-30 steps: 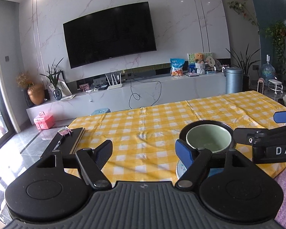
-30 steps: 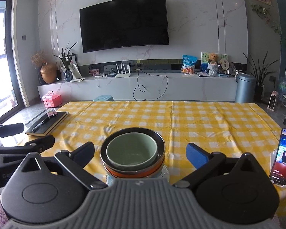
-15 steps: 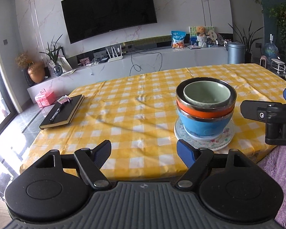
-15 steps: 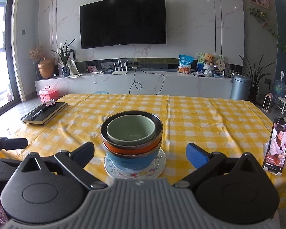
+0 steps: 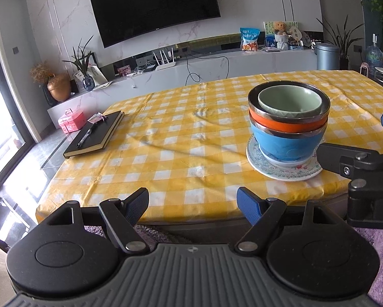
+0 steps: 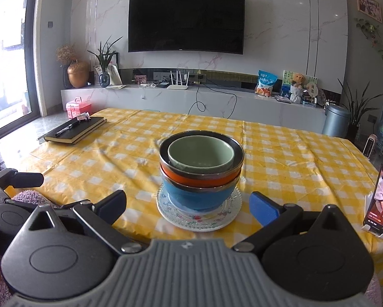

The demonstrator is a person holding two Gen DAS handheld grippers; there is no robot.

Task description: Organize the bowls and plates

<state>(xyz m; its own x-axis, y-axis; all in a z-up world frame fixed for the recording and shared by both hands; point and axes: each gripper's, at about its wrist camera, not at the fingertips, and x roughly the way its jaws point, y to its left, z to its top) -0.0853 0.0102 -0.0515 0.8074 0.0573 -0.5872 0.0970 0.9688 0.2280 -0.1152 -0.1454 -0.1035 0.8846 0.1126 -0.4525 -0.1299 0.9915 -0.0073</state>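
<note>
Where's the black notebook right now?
The black notebook lies at the far left corner of the yellow checked tablecloth, a pen on its cover, well left of the stacked bowls.

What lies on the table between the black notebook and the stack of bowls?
Nothing: in both wrist views only bare yellow checked tablecloth lies between the black notebook and the stack of bowls.

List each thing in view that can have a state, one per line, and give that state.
Green bowl: upright, empty, nested in orange bowl.
Orange bowl: nested in blue bowl.
Blue bowl: upright on patterned plate.
Patterned plate: flat on tablecloth.
Notebook: closed, pen on top.
Television: off.
Phone: screen on.
Left gripper: open.
Right gripper: open.
</note>
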